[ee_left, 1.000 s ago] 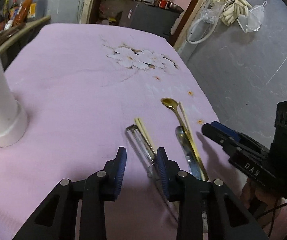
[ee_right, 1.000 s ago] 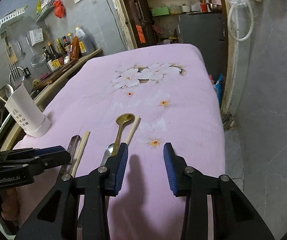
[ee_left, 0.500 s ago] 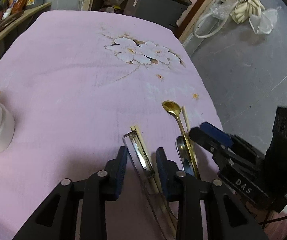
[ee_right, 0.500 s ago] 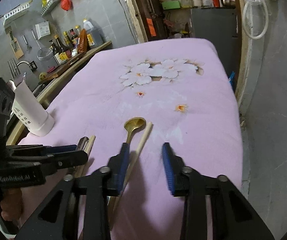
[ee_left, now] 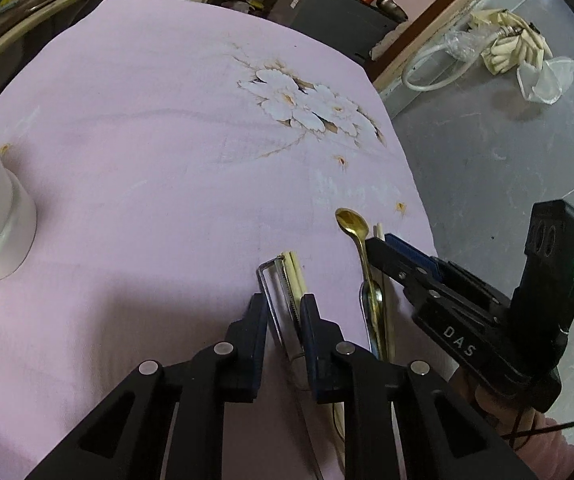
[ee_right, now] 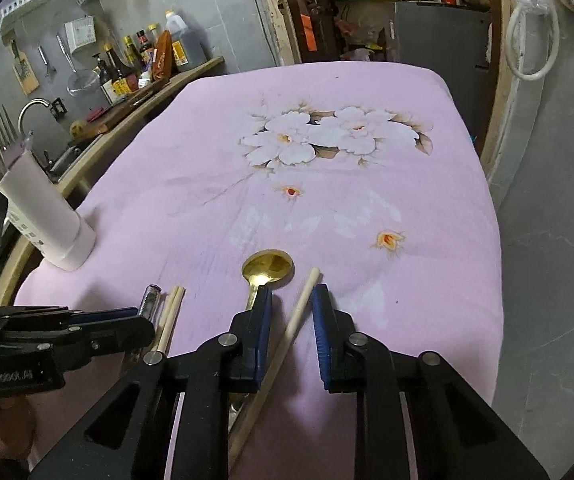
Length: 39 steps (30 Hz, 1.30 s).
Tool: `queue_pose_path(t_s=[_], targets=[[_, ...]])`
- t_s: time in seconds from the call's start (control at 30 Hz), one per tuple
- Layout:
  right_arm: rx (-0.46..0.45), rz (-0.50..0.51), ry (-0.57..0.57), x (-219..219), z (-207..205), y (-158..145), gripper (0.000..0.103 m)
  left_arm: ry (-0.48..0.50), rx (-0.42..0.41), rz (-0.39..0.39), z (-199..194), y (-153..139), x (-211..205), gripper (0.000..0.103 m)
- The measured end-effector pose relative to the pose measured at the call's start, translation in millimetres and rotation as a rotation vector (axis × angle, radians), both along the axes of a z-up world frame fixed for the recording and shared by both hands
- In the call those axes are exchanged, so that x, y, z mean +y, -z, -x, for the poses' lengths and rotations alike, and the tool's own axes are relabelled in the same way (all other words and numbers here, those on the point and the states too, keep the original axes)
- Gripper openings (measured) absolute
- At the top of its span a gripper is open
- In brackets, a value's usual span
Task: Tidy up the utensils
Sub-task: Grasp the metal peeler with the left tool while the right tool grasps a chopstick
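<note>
On the worktop's (ee_left: 147, 208) far left stands the white holder (ee_right: 43, 216) (forks already inside). Left gripper (ee_left: 283, 312) has narrowed its jaws around the peeler (ee_left: 277, 292), not yet clenched; right gripper (ee_right: 291, 312) has slid forward, jaws parted astride a lone chopstick (ee_right: 293, 320) beside the gold spoon (ee_right: 267, 266).

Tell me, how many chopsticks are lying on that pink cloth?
3. Two chopsticks lie together beside the peeler at the left tool; a single chopstick lies between the fingers of the right tool, by the gold spoon. Another may be hidden.
</note>
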State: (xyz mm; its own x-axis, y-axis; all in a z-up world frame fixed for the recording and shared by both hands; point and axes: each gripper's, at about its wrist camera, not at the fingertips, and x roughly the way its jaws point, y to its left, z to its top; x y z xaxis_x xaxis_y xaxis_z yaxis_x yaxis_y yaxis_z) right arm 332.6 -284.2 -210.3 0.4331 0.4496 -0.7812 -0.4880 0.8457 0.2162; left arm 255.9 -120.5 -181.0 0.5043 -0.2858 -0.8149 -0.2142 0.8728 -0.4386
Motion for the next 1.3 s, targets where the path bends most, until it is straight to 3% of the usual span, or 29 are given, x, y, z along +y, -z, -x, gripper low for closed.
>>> queue_pose_path(t_s=[0.23, 0.3, 0.53, 0.7, 0.83, 1.3], targets=[[0.087, -0.087, 0.068, -12.7, -8.0, 1.9, 0.004, 0.051, 0.014, -0.011, -7.5, -0.8, 0.3, 0.017], [0.103, -0.162, 0.087, -22.1, -7.6, -0.6, 0.004, 0.039, 0.014, -0.003, -7.1, -1.2, 1.4, 0.016], [0.013, -0.292, 0.093, -41.8, 18.5, -37.2, 0.004, 0.024, -0.093, -0.009, 14.2, -25.8, 5.6, 0.014], [0.016, -0.404, 0.088, -51.2, 30.6, -56.1, 0.004, 0.044, -0.186, -0.033, 28.3, -54.3, 7.7, 0.013], [0.002, -0.419, 0.104, -52.9, 40.7, -62.7, 0.004, 0.056, -0.239, -0.053, 41.7, -74.4, 12.0, 0.011], [-0.013, -0.442, 0.089, -12.4, 61.3, -86.4, 0.004, 0.060, -0.307, -0.066, 64.3, -111.3, 39.2, 0.011]])
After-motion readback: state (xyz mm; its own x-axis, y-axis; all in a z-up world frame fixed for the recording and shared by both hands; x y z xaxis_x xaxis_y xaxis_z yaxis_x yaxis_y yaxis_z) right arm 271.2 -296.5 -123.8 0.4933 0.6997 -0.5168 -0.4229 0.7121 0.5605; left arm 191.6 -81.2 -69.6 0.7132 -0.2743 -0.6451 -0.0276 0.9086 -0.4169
